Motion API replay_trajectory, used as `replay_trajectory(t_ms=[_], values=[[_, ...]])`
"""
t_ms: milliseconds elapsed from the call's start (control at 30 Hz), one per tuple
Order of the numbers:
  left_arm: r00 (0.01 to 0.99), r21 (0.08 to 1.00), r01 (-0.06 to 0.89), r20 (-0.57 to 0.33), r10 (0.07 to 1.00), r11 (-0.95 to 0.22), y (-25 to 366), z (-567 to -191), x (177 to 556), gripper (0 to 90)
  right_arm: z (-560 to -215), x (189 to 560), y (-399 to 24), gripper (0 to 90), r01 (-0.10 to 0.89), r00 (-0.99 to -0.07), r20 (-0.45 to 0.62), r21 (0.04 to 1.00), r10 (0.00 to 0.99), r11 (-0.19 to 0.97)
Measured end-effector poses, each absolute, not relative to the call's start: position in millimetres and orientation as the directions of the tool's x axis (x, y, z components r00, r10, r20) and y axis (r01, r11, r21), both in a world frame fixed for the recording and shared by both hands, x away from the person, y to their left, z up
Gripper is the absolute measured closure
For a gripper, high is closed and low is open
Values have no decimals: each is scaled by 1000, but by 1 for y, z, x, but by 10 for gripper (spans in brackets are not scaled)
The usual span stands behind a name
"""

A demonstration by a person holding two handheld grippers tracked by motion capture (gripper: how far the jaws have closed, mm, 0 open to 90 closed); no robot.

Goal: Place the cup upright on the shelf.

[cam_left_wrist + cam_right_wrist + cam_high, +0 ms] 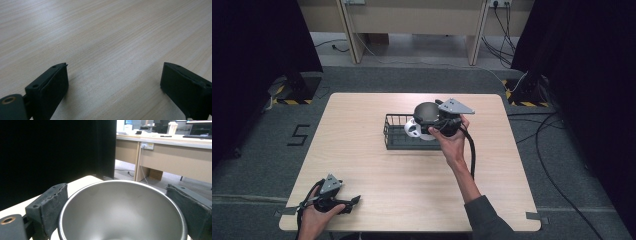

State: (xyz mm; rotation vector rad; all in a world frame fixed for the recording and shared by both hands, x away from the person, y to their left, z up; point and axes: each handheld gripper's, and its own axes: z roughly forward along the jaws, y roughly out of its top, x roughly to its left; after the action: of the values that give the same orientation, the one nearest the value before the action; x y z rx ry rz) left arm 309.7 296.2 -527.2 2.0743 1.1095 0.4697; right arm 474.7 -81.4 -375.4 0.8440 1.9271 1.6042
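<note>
At 12 o'clock over the wire basket point(398, 136), my right gripper point(122, 202) fingers straddle the steel bowl point(122, 212); I squeeze evenly. Left gripper point(113, 82) idles, wide open, empty.

The bowl point(122, 212) looks like brushed metal, smooth with a soft satin sheen inside. The table point(105, 37) is pale wood with fine straight grain and a matt finish. The basket point(398, 136) is thin dark wire, and the jaw pads look matt black and slightly rough.
</note>
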Motion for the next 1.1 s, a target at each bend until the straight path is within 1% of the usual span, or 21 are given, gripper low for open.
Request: replay_trajectory(t_ms=[267, 467, 1100], values=[[562, 742, 562, -19, 827, -366, 296, -527, 310, 72, -382, 491, -78, 65, 167, -649, 30, 981, 760, 104], [562, 742, 561, -18, 827, -365, 296, -527, 310, 72, -384, 501, -78, 65, 161, -629, 23, 982, 777, 102], [562, 743, 561, -19, 827, -365, 296, -527, 310, 72, -397, 513, -69, 65, 173, -575, 28, 981, 818, 88]])
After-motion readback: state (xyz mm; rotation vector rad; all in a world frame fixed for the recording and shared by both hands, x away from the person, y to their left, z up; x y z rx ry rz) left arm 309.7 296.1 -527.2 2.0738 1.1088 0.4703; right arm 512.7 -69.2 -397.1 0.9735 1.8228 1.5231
